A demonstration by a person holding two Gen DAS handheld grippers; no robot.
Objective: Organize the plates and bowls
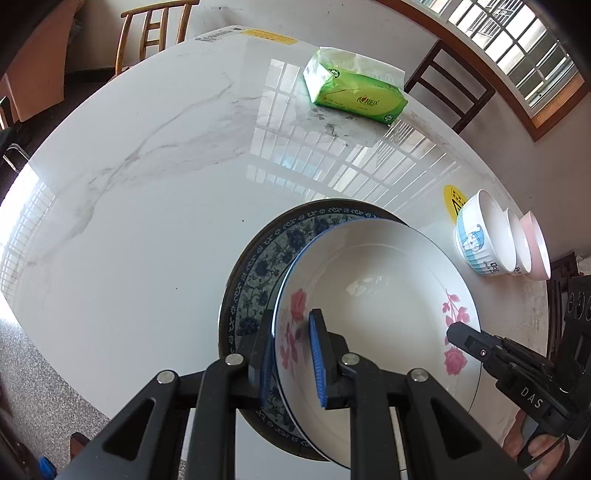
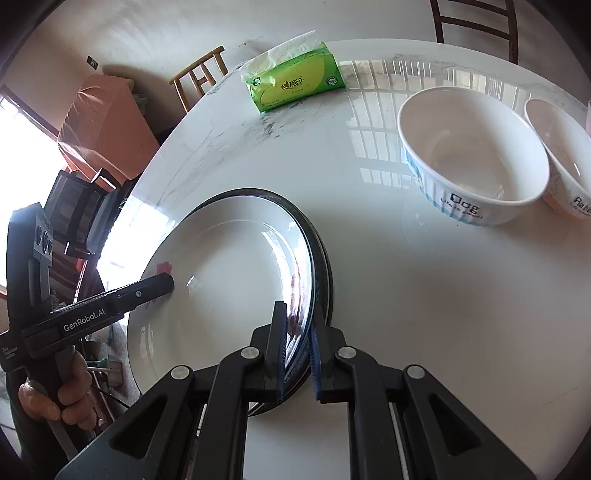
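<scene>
Left gripper (image 1: 291, 354): jaws closed on the near-left rim of the rose plate, one blue pad inside the rim, the other outside it.
Right gripper (image 2: 297, 354): jaws pinched tight on the opposite rim of the same plate; also seen from the left wrist view (image 1: 456, 332) reaching in from the right.
Rose plate (image 1: 376, 306): white, pink flowers on the rim, held by both grippers, lying over the blue-patterned plate and offset to one side.
Blue-patterned plate (image 1: 258, 273): dark rim, directly under the rose plate; whether it rests on the table cannot be told.
Table (image 1: 147, 206): white marble, glossy.
Bowls: Dog bowl (image 2: 472, 155), Rabbit bowl (image 2: 565, 158) and pink bowl (image 1: 535, 243) in a close row, apart from the plates.
Tissue pack (image 1: 354, 92): green, far side.
Chairs: wooden one (image 1: 155, 29), dark one (image 1: 450, 88) beyond the table.
</scene>
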